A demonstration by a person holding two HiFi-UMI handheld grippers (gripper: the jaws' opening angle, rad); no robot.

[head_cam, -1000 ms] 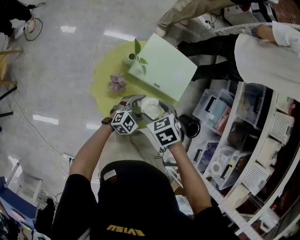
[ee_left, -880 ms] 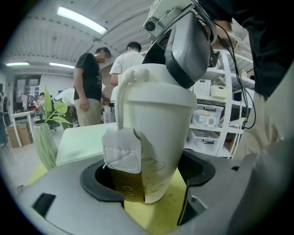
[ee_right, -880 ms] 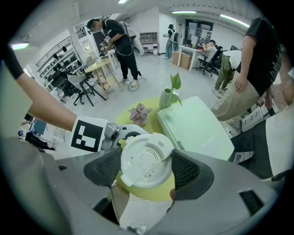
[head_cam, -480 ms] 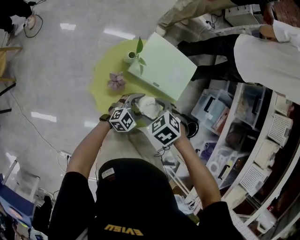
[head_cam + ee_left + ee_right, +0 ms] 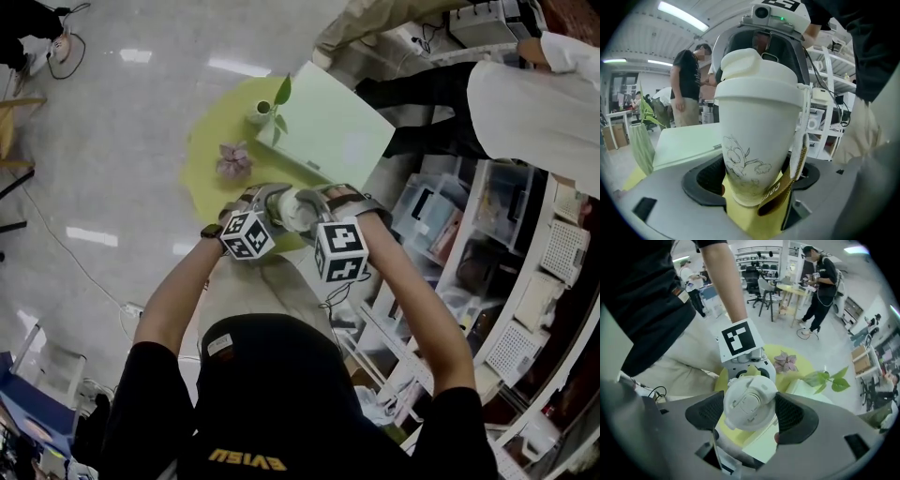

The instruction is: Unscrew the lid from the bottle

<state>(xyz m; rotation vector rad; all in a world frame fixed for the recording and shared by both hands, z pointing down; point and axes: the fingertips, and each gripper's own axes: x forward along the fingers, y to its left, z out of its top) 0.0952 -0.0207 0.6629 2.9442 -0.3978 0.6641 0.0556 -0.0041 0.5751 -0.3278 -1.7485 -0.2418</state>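
A white bottle [image 5: 757, 140] with a line drawing and a brown strap is held upright in the air over my lap. My left gripper [image 5: 754, 187] is shut on its lower body, a pad on each side. From above, my right gripper [image 5: 750, 414] is shut on the white lid [image 5: 749, 401], both dark pads against its rim. In the head view the bottle [image 5: 294, 210] sits between the left gripper [image 5: 265, 204] and the right gripper [image 5: 316, 208]. The lid [image 5: 757, 77] still rests on the bottle's mouth; I cannot tell whether its thread has come loose.
Just beyond the bottle is a round yellow-green table [image 5: 202, 159] bearing a pale green board [image 5: 333, 127], a small potted plant [image 5: 267, 108] and a pink flower [image 5: 232, 161]. Shelves with storage boxes [image 5: 497, 272] stand to the right. A person in white [image 5: 534, 103] stands at the upper right.
My right gripper has rolled about the lid, its marker cube turning and my right forearm swinging out to the right. The left gripper and the bottle have stayed in place.
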